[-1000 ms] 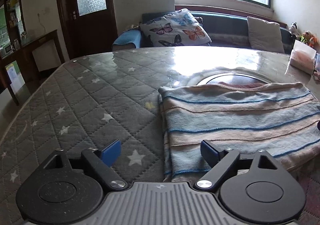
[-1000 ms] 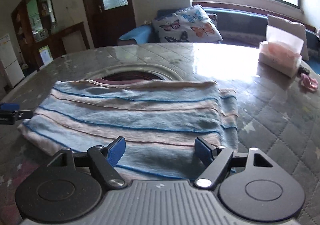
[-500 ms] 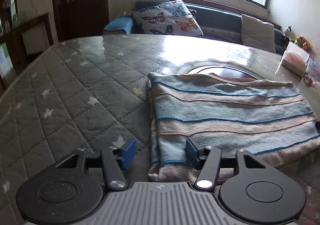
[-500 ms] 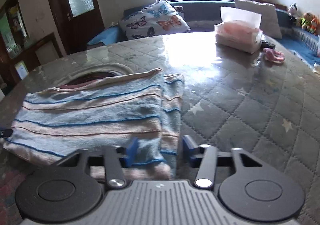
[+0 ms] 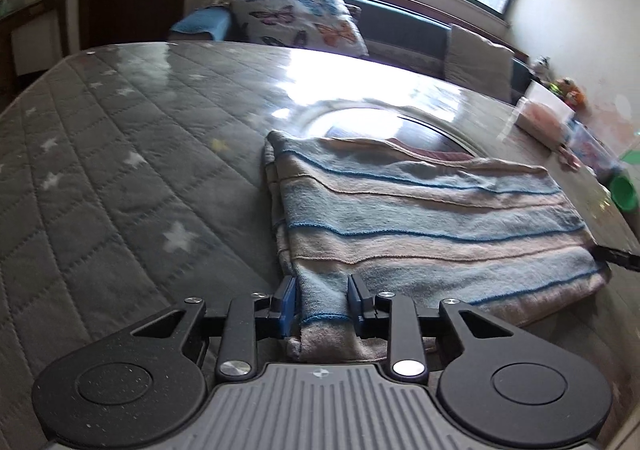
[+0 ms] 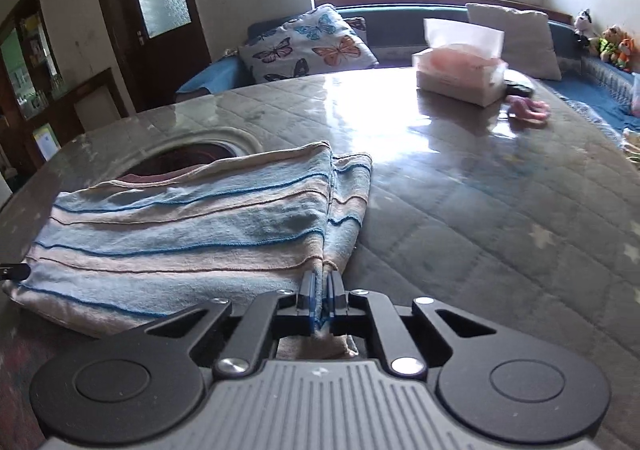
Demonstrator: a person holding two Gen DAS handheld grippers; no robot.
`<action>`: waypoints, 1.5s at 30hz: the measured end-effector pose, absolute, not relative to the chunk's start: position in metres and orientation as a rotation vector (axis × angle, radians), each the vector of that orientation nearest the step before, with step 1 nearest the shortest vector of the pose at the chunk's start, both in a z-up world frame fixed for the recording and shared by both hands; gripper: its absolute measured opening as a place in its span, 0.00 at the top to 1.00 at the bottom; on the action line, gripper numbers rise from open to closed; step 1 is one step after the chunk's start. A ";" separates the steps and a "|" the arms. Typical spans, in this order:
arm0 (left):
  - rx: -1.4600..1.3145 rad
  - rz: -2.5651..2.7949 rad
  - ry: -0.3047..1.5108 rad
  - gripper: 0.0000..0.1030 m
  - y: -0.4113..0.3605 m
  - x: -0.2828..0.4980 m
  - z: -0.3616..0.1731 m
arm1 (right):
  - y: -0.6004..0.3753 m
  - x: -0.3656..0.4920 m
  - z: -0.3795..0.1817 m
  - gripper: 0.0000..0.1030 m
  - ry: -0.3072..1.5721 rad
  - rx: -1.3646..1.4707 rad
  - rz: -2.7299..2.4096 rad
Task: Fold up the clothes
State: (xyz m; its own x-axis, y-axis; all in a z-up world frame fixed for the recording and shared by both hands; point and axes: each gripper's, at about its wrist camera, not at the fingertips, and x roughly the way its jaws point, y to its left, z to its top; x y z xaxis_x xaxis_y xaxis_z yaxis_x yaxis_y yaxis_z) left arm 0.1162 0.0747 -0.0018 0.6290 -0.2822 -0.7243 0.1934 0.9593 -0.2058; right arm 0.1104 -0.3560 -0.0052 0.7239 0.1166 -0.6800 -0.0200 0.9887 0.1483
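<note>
Striped garment (image 5: 432, 218) is lying flat on the quilted table cover (image 5: 120, 178), already doubled over into a wide rectangle, with its far edge over the round opening in the table. Right gripper (image 6: 319, 300) is pinched tight on the near right corner, with cloth squeezed between the blue pads. Left gripper (image 5: 322, 300) straddles the near left corner with cloth between the pads, but there's a visible gap, so it looks partly closed, not clamped yet.

My take for doing this bit well: get the left one fully shut on all layers before lifting anything, or the under layer slips out. Then raise both corners level and together so the stripes stay lined up. Tissue box (image 6: 460, 74) is well clear.
</note>
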 end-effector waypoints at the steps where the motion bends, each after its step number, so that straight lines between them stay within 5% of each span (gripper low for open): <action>1: -0.104 -0.293 0.851 0.70 0.069 0.110 -0.002 | -0.360 0.105 -0.005 0.95 0.759 0.126 0.064; 13: -0.001 -0.428 0.817 0.68 0.027 0.067 0.017 | -0.408 0.060 0.001 0.94 0.786 0.072 -0.065; 18: -0.002 -0.399 0.757 0.68 0.031 0.082 0.033 | -0.404 0.061 0.011 0.86 0.762 0.026 -0.074; 45: -0.040 -0.386 0.769 0.71 0.024 0.173 0.001 | -0.398 0.183 -0.004 0.86 0.755 0.090 0.012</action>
State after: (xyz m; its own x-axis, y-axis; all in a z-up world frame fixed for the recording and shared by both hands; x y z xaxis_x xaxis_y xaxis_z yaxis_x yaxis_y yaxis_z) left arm 0.1728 0.0236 0.0014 0.6521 -0.3543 -0.6703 0.3253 0.9293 -0.1747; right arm 0.1829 -0.3978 -0.0041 0.7286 0.0434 -0.6835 0.0215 0.9961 0.0862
